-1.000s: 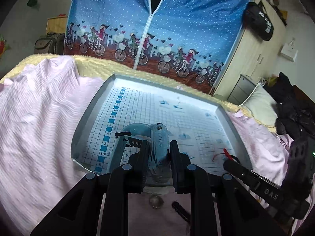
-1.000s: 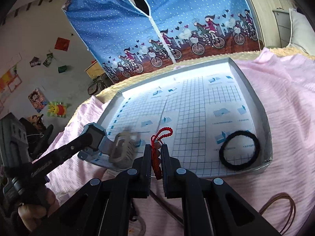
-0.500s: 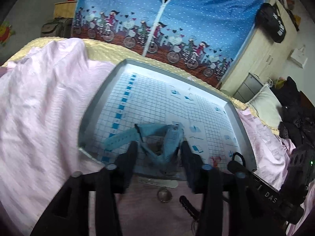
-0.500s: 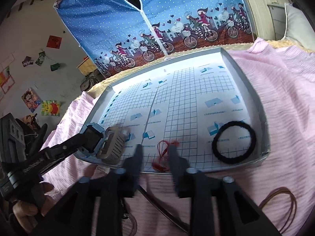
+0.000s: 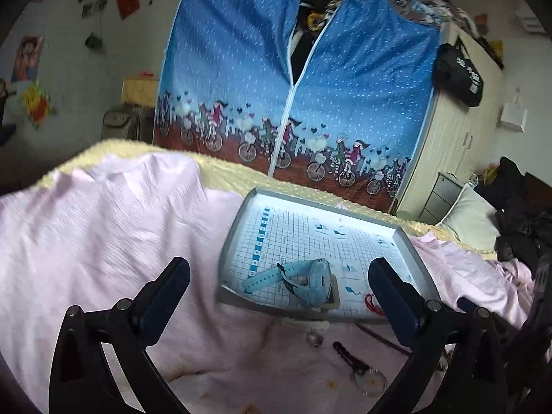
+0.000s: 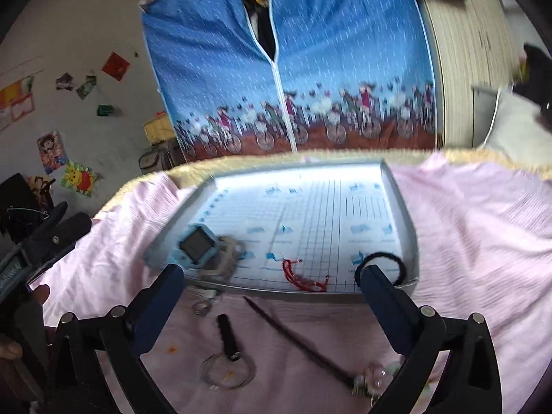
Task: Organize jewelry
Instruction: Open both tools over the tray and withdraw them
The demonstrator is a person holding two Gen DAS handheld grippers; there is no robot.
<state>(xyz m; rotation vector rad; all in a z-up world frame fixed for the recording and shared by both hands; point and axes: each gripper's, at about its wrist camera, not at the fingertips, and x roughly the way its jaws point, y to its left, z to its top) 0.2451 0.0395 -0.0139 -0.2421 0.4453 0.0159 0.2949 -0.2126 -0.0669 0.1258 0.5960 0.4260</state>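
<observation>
Both of my tongs are spread wide and hold nothing: the left tongs [image 5: 278, 296] hang above the pink bedsheet [image 5: 103, 241] just short of the tray [image 5: 238, 227], and the right tongs [image 6: 270, 288] hover over the sheet at the tray's near rim. The tray lies on the bed, with a gridded sheet lining its floor. In it I see the light blue watch [image 5: 310, 281] near the front left corner, its strap trailing toward the left wall; in the right view its dark face shows, but blur smears the strap and a greyish piece beside it that I cannot identify. The red beaded string [image 6: 303, 277] lies on the grid close to the front rim; in the left view my right finger hides all but a sliver of it. The black hair tie [image 6: 386, 262] sits in the front right corner, its lower arc cut off behind a tong finger. On the sheet in front of the tray lie a small ring [image 6: 201, 307], a dark hair stick [image 6: 296, 339] with pale ornaments at its near end, and a clear round piece with a black stub [image 6: 227, 338], too blurred to name. At the left edge of the right view, the left gripper's handle and part of a hand [image 6: 38, 296] show, mostly cropped.
</observation>
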